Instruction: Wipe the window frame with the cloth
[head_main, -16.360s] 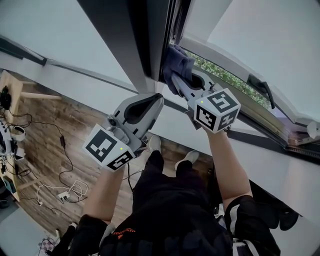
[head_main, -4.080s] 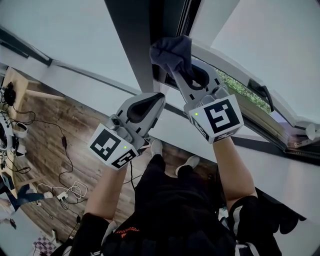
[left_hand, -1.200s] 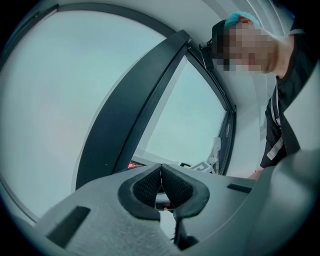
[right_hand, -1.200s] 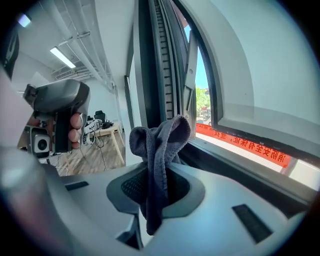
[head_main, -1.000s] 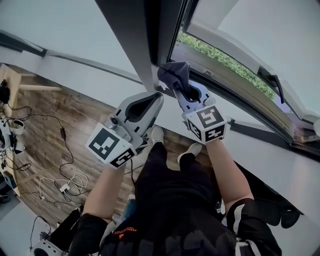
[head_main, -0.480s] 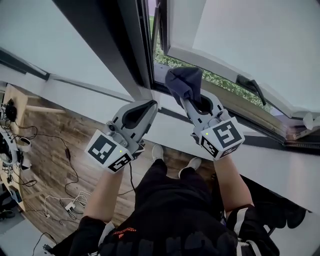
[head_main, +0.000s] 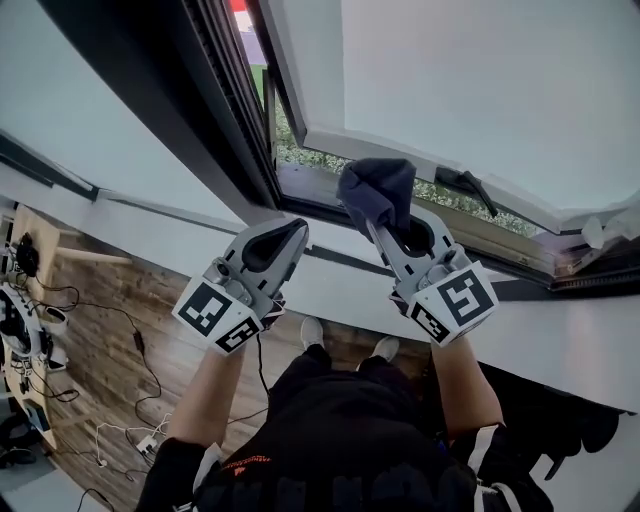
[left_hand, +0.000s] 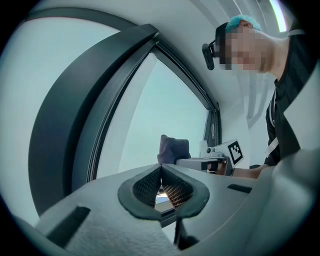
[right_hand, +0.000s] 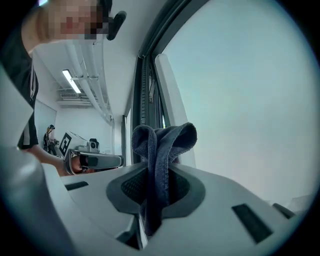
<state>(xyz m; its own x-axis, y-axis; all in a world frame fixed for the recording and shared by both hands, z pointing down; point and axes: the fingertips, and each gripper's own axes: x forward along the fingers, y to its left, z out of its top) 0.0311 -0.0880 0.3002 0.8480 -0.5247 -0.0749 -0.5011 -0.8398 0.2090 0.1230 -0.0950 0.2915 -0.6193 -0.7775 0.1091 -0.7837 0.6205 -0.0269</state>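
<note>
- While clamping the cloth (head_main: 377, 190) between its jaws, the right gripper (head_main: 392, 222) is holding it bunched at the lower edge of the window frame (head_main: 215, 100); whether they are touching is unclear.
- Left gripper (head_main: 293, 230) is hovering just beside, jaws pressed together on nothing, below the frame's dark upright.

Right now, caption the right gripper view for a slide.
Right gripper holds a dark cloth up near the window frame.
</note>
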